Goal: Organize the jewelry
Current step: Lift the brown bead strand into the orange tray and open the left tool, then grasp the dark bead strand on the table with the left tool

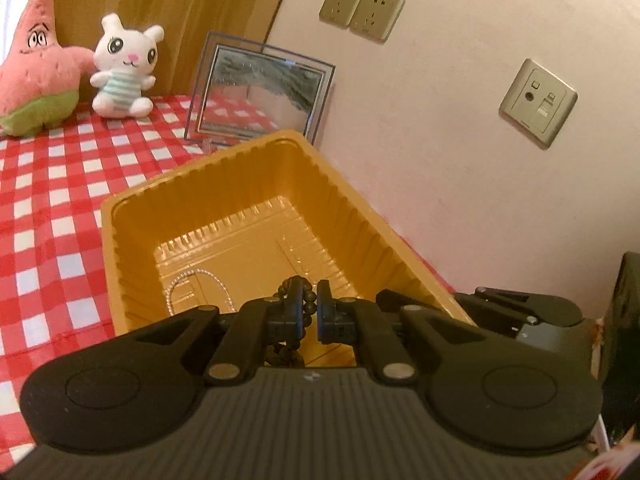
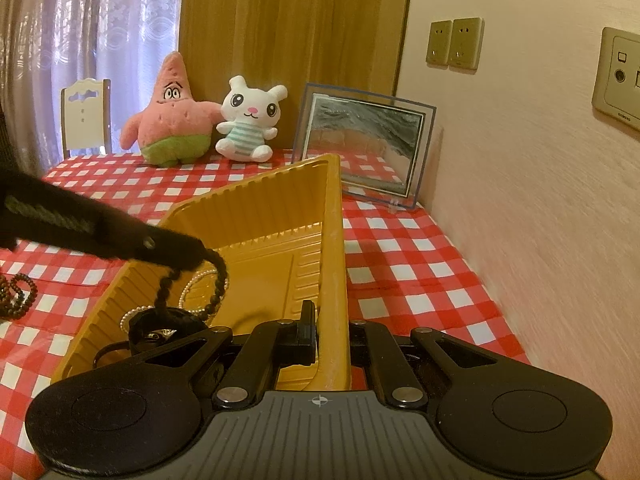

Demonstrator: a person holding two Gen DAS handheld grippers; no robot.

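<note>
A yellow ribbed plastic tray (image 1: 200,176) stands on the red-checked cloth. My left gripper (image 1: 311,292) hovers over the tray's near end, shut on a dark bead bracelet (image 1: 308,304) that hangs in a loop from its tips. In the right wrist view the left gripper (image 2: 192,252) reaches in from the left with the bracelet (image 2: 218,280) dangling above the tray's floor. A pearl necklace (image 2: 192,280) lies inside the tray (image 2: 256,208), beside a black round item (image 2: 160,328). My right gripper (image 2: 332,320) is shut on the tray's right wall, one finger on each side.
Another dark bead bracelet (image 2: 20,292) lies on the cloth left of the tray. At the back stand a pink star plush (image 2: 172,120), a white bunny plush (image 2: 248,120) and a glass picture frame (image 2: 364,144). The wall runs close along the right, with sockets (image 2: 454,44).
</note>
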